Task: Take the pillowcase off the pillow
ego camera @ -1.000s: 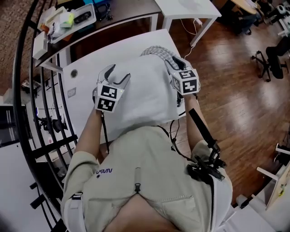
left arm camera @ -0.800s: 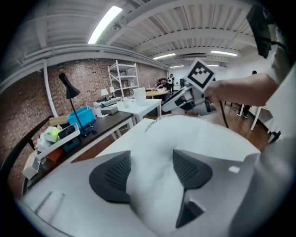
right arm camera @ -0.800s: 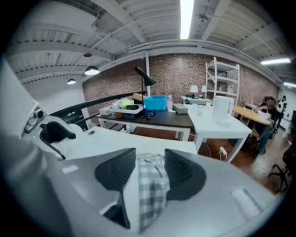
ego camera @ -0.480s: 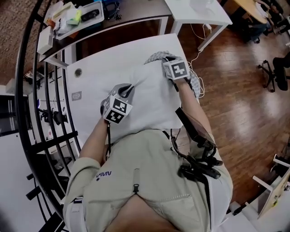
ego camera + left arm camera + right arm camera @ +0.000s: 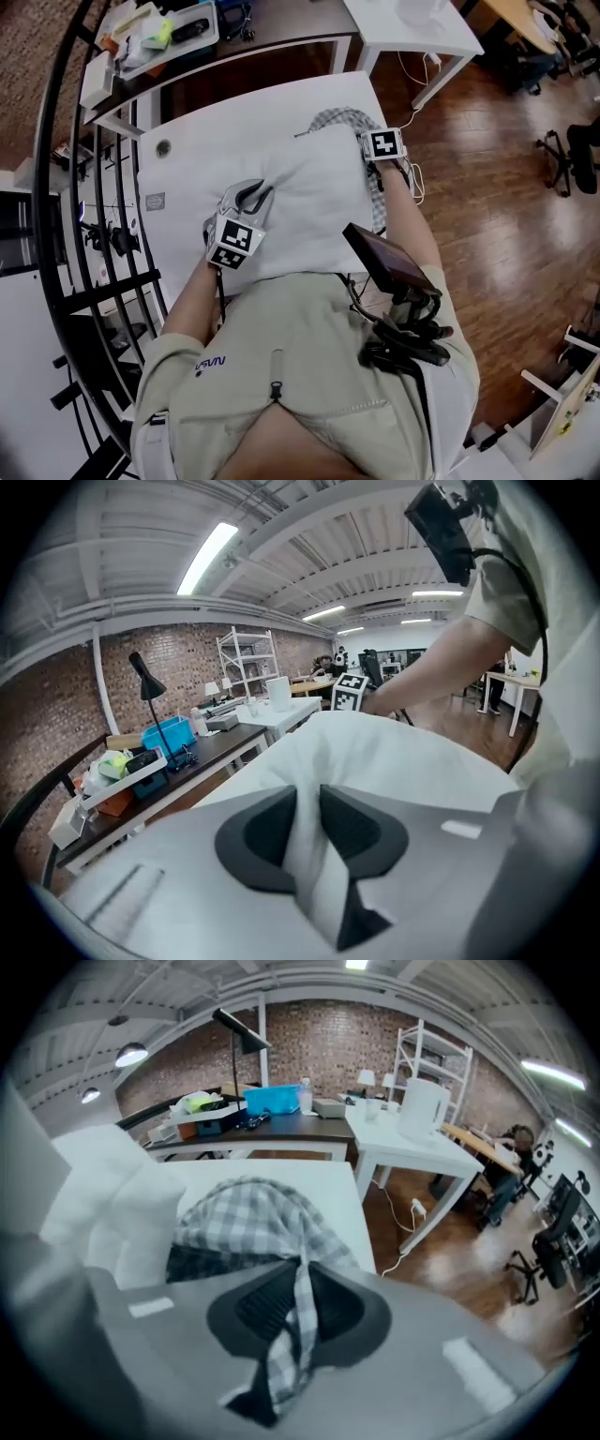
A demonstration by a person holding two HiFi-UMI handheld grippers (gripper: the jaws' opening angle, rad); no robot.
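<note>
1. Pillowcase (image 5: pixel 248 1218), the checked cloth, is caught between the jaws of the right gripper (image 5: pixel 298 1307). These have just been closing and now pinch a thin fold of it, with a loose tail hanging out below the pads.
2. At the left gripper (image 5: pixel 307 827), the jaws have just closed and then eased slightly wider. They clamp a raised ridge of the white pillow (image 5: pixel 309 202), which fills the gap between the pads.
3. The pillow lies across the middle of the white table (image 5: pixel 216 122) and reaches its near edge. The checked cloth shows only at the far right corner and down the right edge, so the case looks mostly off already.
4. The step in hand appears to be the final pull, with the left gripper anchoring the pillow and the right drawing the case away.
5. That pull calls for moving the right gripper out past the right edge while the left holds firm. Both pinches are narrow, so either fabric could slip, and the case may snag on the pillow's far corner.
6. The table carries nothing else near the work.
7. A dark desk (image 5: pixel 272 28) with a blue bin (image 5: pixel 274 1101) and a desk lamp (image 5: pixel 145 682) stands beyond the far edge.
8. A white side table (image 5: pixel 412 23) and a trailing cable (image 5: pixel 417 70) lie off the far right corner, in the likely pull path.
</note>
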